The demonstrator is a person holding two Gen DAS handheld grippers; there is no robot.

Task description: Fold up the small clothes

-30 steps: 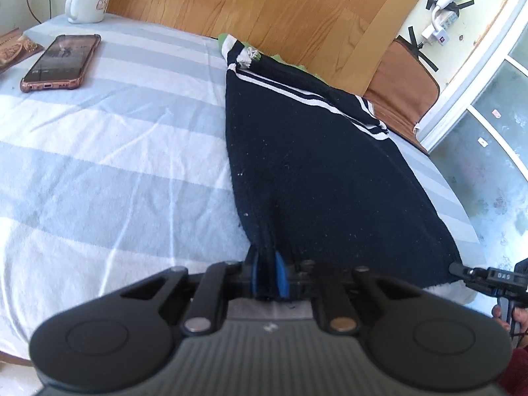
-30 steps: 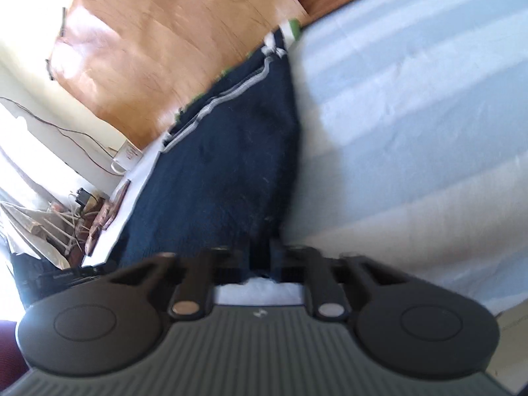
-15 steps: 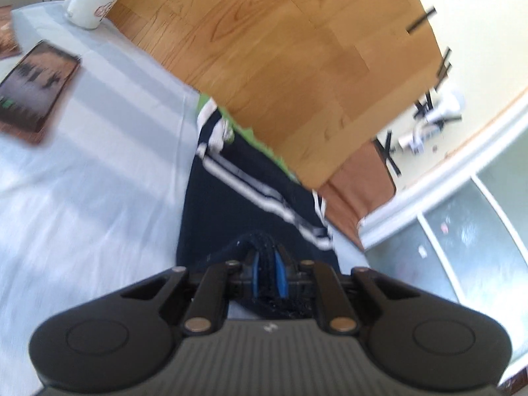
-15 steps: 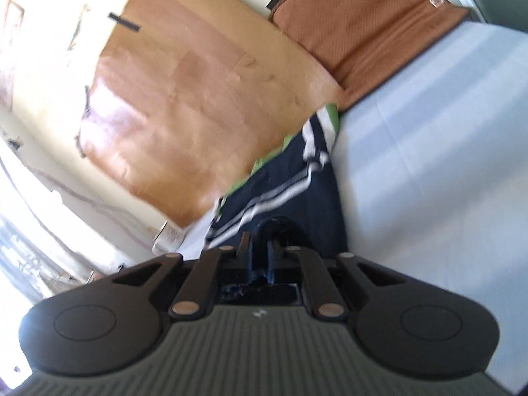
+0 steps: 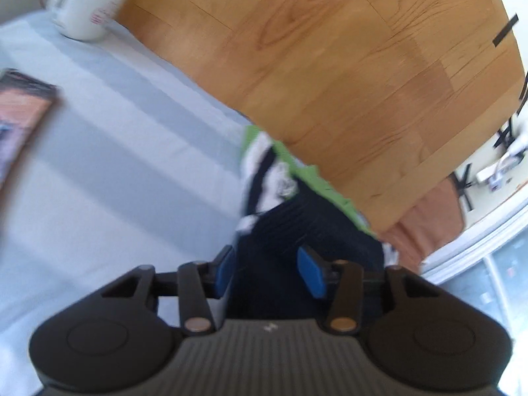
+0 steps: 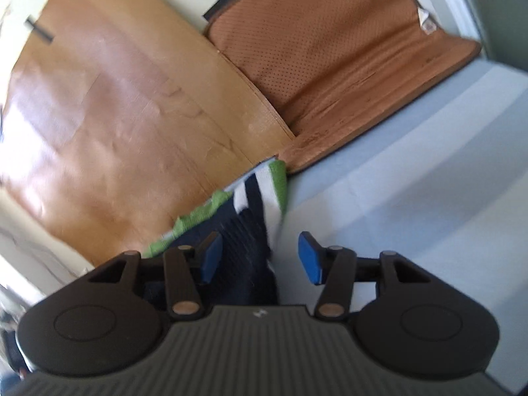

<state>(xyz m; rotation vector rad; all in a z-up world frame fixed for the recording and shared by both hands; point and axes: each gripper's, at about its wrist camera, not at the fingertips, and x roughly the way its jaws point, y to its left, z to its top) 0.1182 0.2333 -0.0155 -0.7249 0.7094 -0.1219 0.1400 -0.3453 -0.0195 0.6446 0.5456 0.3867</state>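
A dark navy knitted garment [image 5: 297, 227] with white stripes and a green edge lies on the striped bed sheet [image 5: 115, 165] against the wooden board. It also shows in the right wrist view [image 6: 244, 241]. My left gripper [image 5: 269, 272] is open, its blue pads apart over the garment's left end. My right gripper [image 6: 260, 259] is open over the garment's right end, where the white and green band [image 6: 274, 181] shows. Neither gripper holds cloth. The near part of the garment is hidden under the gripper bodies.
A white mug [image 5: 89, 6] stands at the far left by the wooden board [image 5: 313, 66]. A phone [image 5: 19, 115] lies on the sheet at the left. A brown cushion [image 6: 346, 66] leans at the right of the board. Striped sheet [image 6: 412, 181] extends to the right.
Both grippers carried the garment's near edge forward over its far end, then opened and let it go. The garment now lies doubled over near the board.
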